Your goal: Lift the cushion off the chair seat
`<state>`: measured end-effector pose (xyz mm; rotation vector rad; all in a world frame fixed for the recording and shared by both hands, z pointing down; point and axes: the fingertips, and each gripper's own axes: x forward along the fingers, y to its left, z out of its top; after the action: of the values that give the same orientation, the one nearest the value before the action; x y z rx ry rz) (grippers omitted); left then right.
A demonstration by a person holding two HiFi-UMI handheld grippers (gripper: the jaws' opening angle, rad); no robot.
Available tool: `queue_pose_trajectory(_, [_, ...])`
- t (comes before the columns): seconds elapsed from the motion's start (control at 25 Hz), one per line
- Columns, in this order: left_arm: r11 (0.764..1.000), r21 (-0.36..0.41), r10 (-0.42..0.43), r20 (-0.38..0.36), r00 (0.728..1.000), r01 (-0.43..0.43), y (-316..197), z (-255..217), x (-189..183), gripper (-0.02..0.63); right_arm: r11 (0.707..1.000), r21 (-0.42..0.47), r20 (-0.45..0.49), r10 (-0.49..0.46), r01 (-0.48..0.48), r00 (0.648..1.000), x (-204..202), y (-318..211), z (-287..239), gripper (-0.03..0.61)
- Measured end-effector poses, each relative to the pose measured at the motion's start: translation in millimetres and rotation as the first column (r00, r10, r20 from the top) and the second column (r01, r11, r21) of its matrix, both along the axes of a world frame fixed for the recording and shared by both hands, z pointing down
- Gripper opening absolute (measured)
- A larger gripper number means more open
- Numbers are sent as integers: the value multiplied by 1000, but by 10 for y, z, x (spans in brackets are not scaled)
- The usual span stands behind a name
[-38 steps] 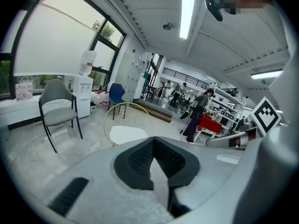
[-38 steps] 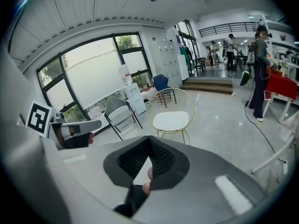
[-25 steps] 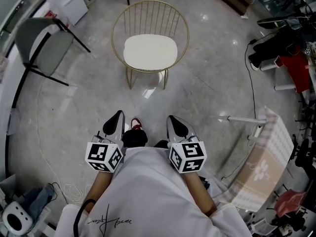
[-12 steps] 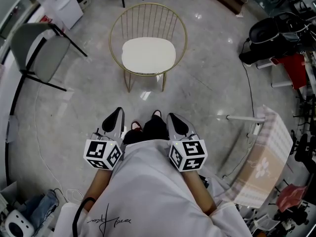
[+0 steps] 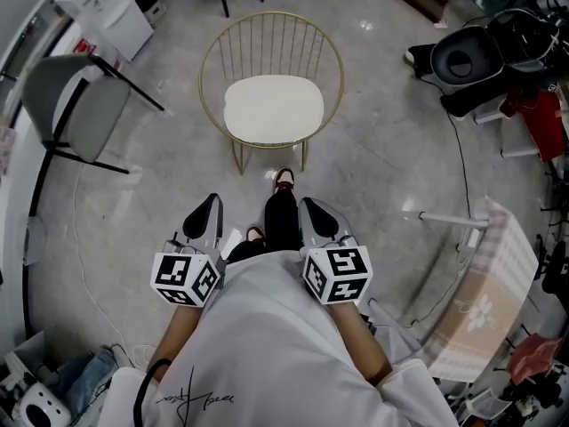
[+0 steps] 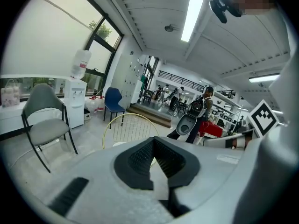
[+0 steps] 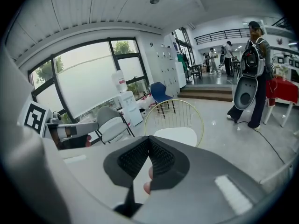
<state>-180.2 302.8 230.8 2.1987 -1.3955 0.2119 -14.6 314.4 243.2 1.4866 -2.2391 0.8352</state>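
Observation:
A round gold wire chair (image 5: 271, 56) stands on the grey floor ahead of me, with a white cushion (image 5: 273, 109) lying flat on its seat. My left gripper (image 5: 206, 210) and right gripper (image 5: 313, 213) are held side by side at waist height, well short of the chair, both shut with nothing between the jaws. The left gripper view shows the chair (image 6: 128, 127) beyond the shut left gripper (image 6: 153, 139). Past the shut right gripper (image 7: 149, 136), the right gripper view shows the cushion (image 7: 176, 135).
A grey chair (image 5: 84, 105) and a white water dispenser (image 5: 111, 12) stand to the left. A black rolling case (image 5: 462, 60) and a cable lie at the right, a patterned cloth on a rack (image 5: 484, 292) at lower right. My shoe (image 5: 283, 181) is near the chair's front legs.
I have stepped towards the chair, so it sits lower and nearer in the head view. Both grippers travelled forward with me and stayed shut.

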Motion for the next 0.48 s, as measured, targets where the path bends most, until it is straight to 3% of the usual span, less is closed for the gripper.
queue_pose_trajectory(0.48, [998,-55,11,18,1000,-10,-960,147,313,6,999,-48,22,-5,6,1000,286,-1004,191,14])
